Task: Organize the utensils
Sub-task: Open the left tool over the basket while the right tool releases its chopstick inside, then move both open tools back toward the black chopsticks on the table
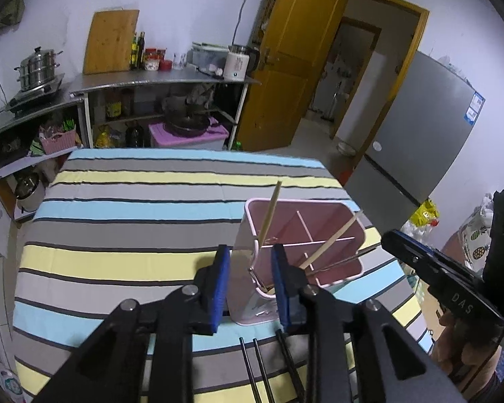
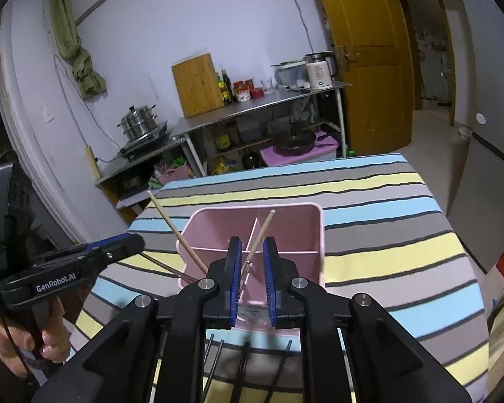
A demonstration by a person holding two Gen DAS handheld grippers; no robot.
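A pink divided utensil holder [image 1: 322,221] [image 2: 292,225] stands on the striped tablecloth [image 1: 134,235]. One wooden chopstick [image 1: 270,211] [image 2: 174,221] leans in its end compartment, and a second one [image 1: 332,241] [image 2: 262,231] leans in the middle. My left gripper [image 1: 252,285] is open, with the holder's near corner in the gap between its pads. My right gripper [image 2: 252,275] is open over the holder's near wall; the second chopstick runs loosely between its pads, which do not clamp it. Several dark chopsticks [image 1: 252,369] [image 2: 242,362] lie on the cloth under the grippers.
Beyond the table stand steel shelves [image 1: 164,82] with pots, a cutting board, bottles and a kettle. A yellow door [image 1: 295,67] is open at the back, and a grey fridge [image 1: 420,134] stands to the right. A hand [image 2: 50,336] holds the left gripper.
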